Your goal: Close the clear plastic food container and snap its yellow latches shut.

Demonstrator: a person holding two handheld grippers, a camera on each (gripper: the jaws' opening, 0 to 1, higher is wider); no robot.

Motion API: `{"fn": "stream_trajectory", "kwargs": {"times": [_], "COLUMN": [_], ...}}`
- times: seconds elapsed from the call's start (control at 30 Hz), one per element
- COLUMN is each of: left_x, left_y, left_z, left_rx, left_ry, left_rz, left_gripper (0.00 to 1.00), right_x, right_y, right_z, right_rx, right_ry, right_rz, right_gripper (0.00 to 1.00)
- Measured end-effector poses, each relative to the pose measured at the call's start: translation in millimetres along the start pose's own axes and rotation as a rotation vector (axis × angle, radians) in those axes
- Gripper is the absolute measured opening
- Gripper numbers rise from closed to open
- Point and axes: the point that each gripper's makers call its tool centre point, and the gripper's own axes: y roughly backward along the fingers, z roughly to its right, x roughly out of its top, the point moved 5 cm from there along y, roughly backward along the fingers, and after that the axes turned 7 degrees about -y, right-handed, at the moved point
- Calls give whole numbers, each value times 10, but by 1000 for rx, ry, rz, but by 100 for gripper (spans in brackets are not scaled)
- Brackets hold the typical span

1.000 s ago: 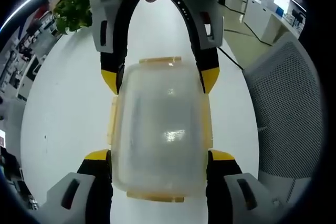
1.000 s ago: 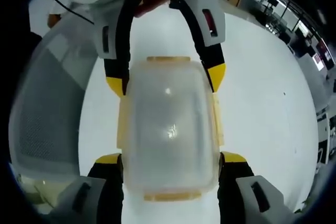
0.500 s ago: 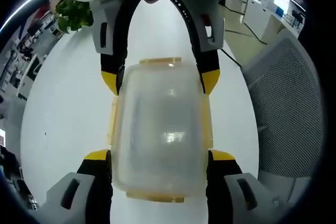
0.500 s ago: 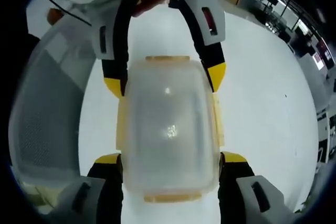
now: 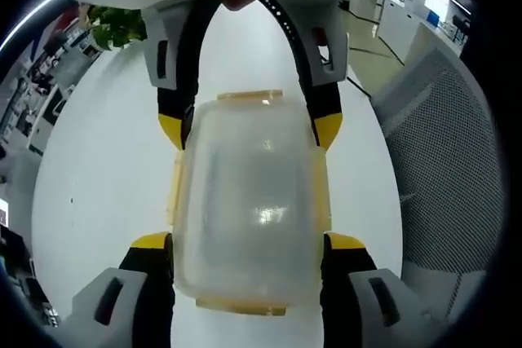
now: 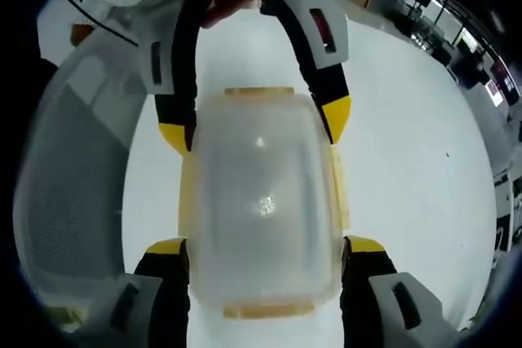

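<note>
**Grippers pinch the container from both ends; a slip could undo the latches**

Both tools straddle the clear food container point(image 5: 247, 218) from opposite ends. In the left gripper view, the left gripper point(image 5: 249, 242) has its yellow-tipped jaws pressed against the container's long sides at the near end, while the right gripper point(image 5: 248, 128) comes in from the top and presses the far end the same way. The right gripper view mirrors this, with the container point(image 6: 261, 205) sitting on the white table point(image 6: 408, 144), lid down.

Yellow latches point(image 5: 241, 97) lie along all four edges, and they look folded flat, though I cannot tell whether each has clicked home.

Risks, as I judge them: the smooth plastic walls may bow under squeezing, so a side latch point(image 6: 338, 185) springs back open. Uneven pressure between the two tools could skid the container across the slick table toward the mesh chair point(image 5: 444, 169). Pulling away with jaws dragging might catch a latch and lift it.
</note>
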Motion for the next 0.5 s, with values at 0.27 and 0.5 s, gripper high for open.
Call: {"fn": "stream_trajectory", "kwargs": {"times": [0.27, 0.5], "left_x": [-85, -176], "left_y": [34, 68], "left_z": [-1, -10], "left_rx": [1, -3], "left_ry": [7, 7], "left_rz": [15, 14], "left_gripper": [73, 73], "right_x": [85, 188], "right_y": [-42, -98], "right_z": [3, 0], "right_rx": [3, 6], "right_ry": [-1, -4], "right_rz": [0, -6], "right_gripper": [77, 77]}}
